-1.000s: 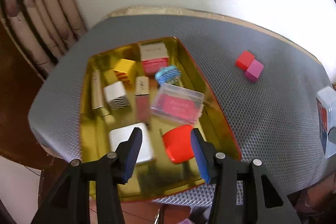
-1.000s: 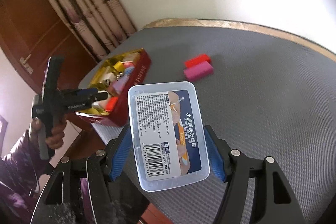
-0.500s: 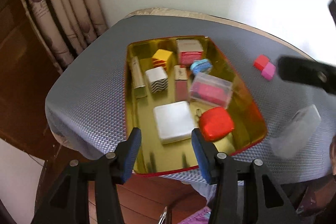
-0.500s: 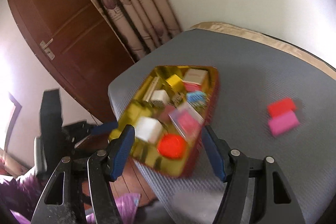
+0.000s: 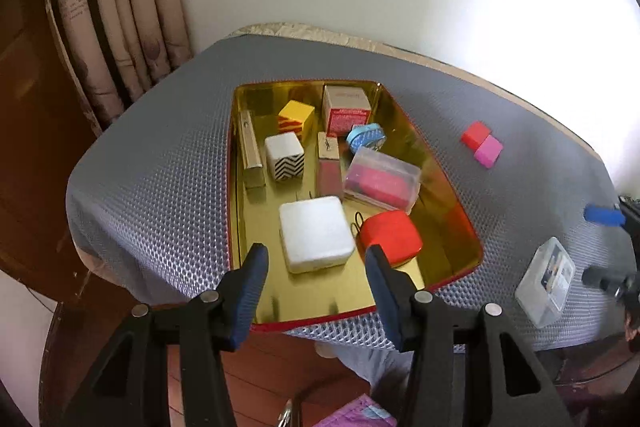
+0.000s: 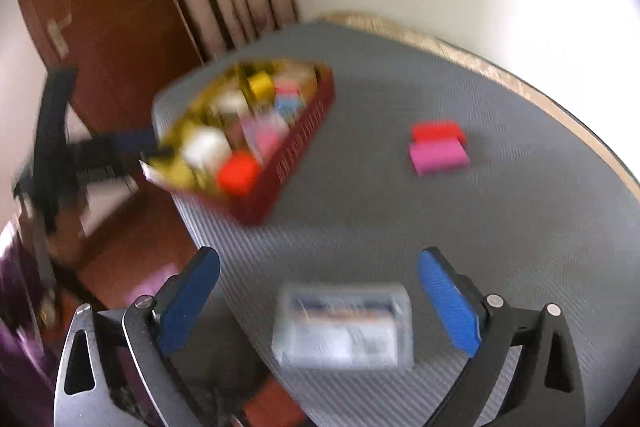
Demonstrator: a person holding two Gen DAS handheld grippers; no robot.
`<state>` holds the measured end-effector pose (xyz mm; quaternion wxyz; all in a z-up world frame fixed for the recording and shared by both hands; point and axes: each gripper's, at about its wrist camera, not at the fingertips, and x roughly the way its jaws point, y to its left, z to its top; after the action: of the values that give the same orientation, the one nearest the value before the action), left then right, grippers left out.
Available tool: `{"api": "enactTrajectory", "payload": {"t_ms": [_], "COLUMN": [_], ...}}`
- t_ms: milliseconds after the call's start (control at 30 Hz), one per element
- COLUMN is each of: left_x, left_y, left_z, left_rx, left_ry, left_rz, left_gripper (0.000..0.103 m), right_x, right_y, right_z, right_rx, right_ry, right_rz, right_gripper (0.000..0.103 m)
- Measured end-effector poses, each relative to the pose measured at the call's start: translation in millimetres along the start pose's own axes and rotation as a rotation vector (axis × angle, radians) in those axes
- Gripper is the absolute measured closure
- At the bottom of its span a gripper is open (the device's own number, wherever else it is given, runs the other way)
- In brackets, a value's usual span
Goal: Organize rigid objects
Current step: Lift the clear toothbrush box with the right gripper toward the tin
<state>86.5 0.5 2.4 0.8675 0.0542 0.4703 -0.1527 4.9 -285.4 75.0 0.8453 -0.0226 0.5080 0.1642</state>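
Right tool [image 6: 318, 301]: jaws wide apart, holding nothing; the clear plastic box [image 6: 344, 327] lies between them on the grey surface [image 6: 500, 219]. Left tool [image 5: 316, 281]: jaws apart, empty, above the near rim of the gold tin [image 5: 448, 187]. Red block [image 5: 475, 135] touches pink block [image 5: 489, 151].

Gold tin [image 5: 448, 187] holding a zigzag-striped black-and-white cube [image 5: 285, 155], a yellow cube [image 5: 297, 115] (red stripes), and a red case [image 5: 391, 235], on grey mat [image 5: 160, 163].
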Motion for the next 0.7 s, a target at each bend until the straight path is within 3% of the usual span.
{"api": "enactTrajectory", "payload": {"t_ms": [100,167,233,267,367,400,533,700], "left_x": [-1,-2,-6,-7,-11,-11,-13,-13], "left_y": [1,-3,-10,-13,-18,-19,-18,-16], "left_z": [-1,-2,-2,-3,-6,-7,-8,-8], "left_rx": [-0.032,-0.033,-0.002,0.013,0.036,0.036,0.031,0.035], "left_ry": [0.015,0.013,0.0,-0.006,-0.017,-0.013,-0.012,-0.023], "left_rz": [-0.03,-0.042,-0.035,-0.028,-0.039,-0.048,-0.065,-0.048], "left_gripper": [0.051,0.051,0.051,0.051,0.051,0.051,0.051,0.051], "right_x": [2,-8,-14,-13,7,16,34,59], "right_y": [-16,-27,-34,-39,-43,-44,-40,-32], "right_z": [-16,-22,-33,-43,-67,-75,-72,-46], "right_rx": [0.093,0.229,0.372,0.499,0.783,0.871,0.966,0.954], "right_ry": [0.095,0.058,0.045,0.058,0.09,0.099,0.092,0.142], "right_rz": [-0.064,-0.058,-0.105,-0.124,0.057,0.064,0.056,-0.108], "right_gripper": [0.004,0.004,0.0,0.0,0.0,0.0,0.0,0.0]}}
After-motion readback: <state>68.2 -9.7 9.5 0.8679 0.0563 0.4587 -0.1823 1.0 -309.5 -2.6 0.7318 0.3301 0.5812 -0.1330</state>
